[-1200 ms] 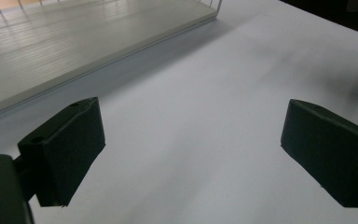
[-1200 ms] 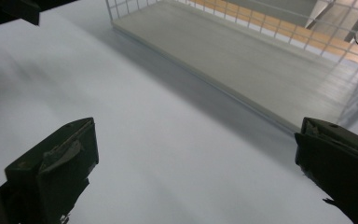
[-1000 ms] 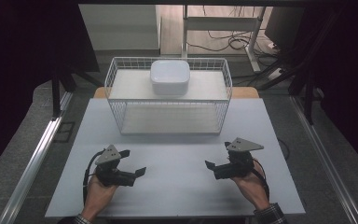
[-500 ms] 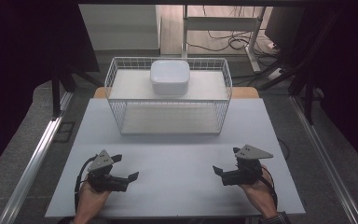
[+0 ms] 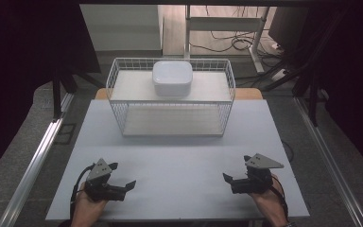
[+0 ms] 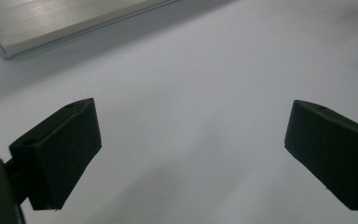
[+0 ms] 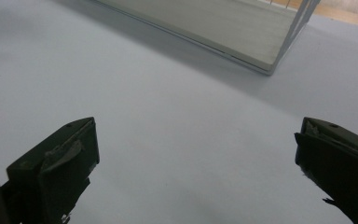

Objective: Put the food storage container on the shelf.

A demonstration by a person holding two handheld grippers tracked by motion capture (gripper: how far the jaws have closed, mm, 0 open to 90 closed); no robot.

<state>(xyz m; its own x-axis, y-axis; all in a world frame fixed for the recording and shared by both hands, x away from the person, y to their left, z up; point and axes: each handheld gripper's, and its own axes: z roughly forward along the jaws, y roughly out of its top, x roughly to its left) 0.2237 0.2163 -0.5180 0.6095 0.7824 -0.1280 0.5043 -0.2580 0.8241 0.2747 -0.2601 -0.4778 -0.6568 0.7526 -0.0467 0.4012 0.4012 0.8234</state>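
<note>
while both your left gripper [image 5: 121,177] and right gripper [image 5: 237,180] sit at the bottom of the frame with jaws spread and empty, nothing looks started. the white container [image 5: 172,78] rests atop the wire basket [image 5: 118,101] at upper centre, well apart from both, still to be reached.

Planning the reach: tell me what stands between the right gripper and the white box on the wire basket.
Nothing visible: bare white table lies between the right gripper and the white wire basket. The white rounded plastic box sits on the basket's top, reachable from above.
</note>
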